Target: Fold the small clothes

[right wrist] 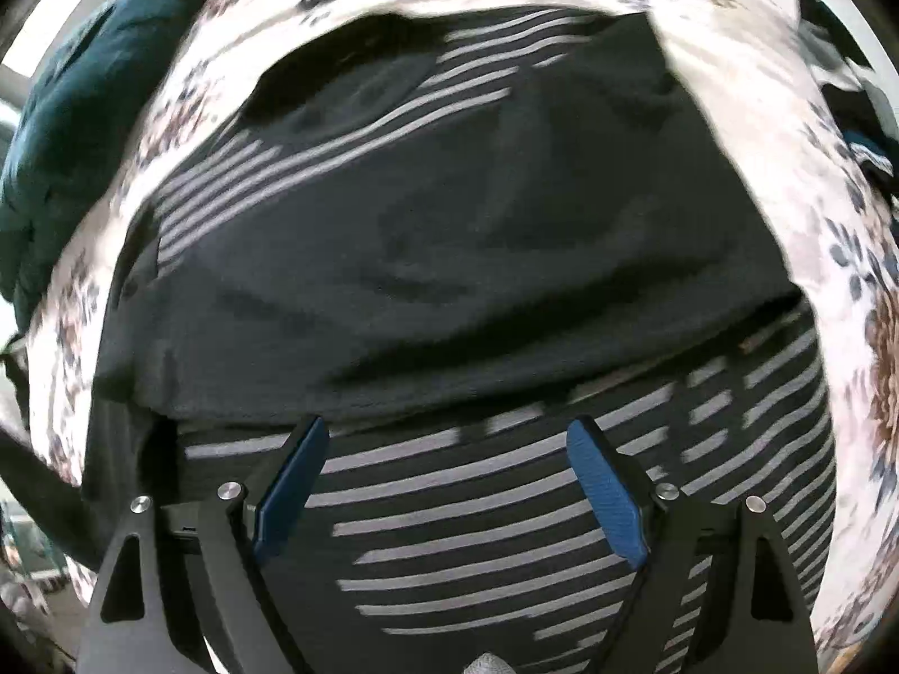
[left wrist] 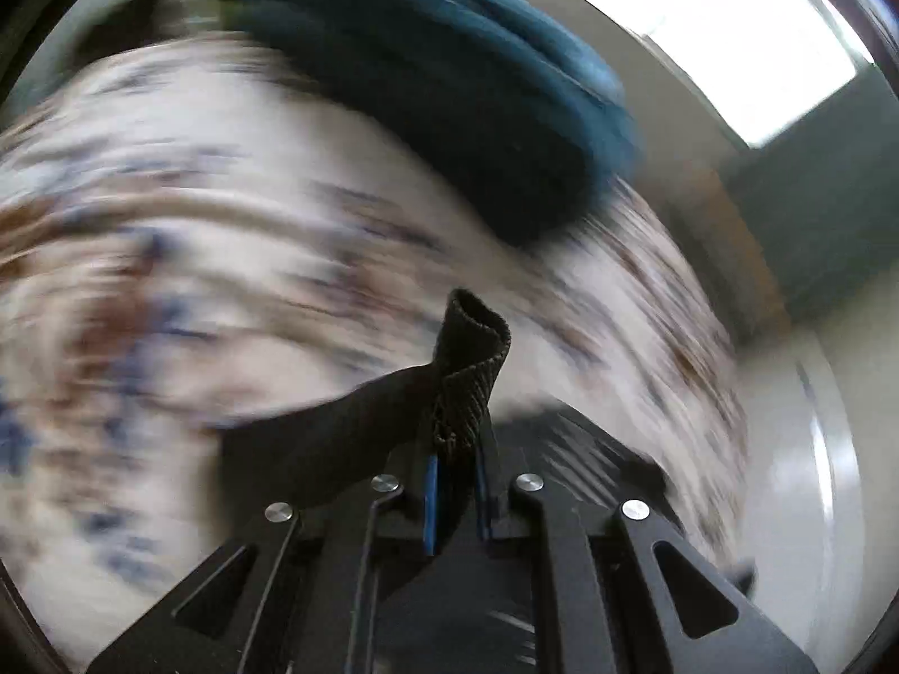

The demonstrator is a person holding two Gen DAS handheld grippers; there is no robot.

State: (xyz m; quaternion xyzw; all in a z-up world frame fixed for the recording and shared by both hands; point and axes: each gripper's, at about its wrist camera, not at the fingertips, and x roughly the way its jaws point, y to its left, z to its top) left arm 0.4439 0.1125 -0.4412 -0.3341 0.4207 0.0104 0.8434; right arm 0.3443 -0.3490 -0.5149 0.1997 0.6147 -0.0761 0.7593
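Note:
A black garment with grey stripes [right wrist: 449, 236] lies spread on a floral bedspread [right wrist: 786, 180], partly folded so a plain black layer covers its middle. My right gripper [right wrist: 446, 483] is open, its blue pads [right wrist: 607, 494] hovering just above the striped near part. My left gripper [left wrist: 455, 483] is shut on a ribbed black edge of the garment [left wrist: 472, 370], which sticks up between the blue pads; the cloth trails off to the left. The left wrist view is motion-blurred.
A dark teal blanket [left wrist: 449, 90] is bunched on the bed beyond the garment; it also shows at the left in the right wrist view [right wrist: 84, 112]. Other dark clothes [right wrist: 859, 101] lie at the far right. A bright window [left wrist: 747, 45] and wall are behind.

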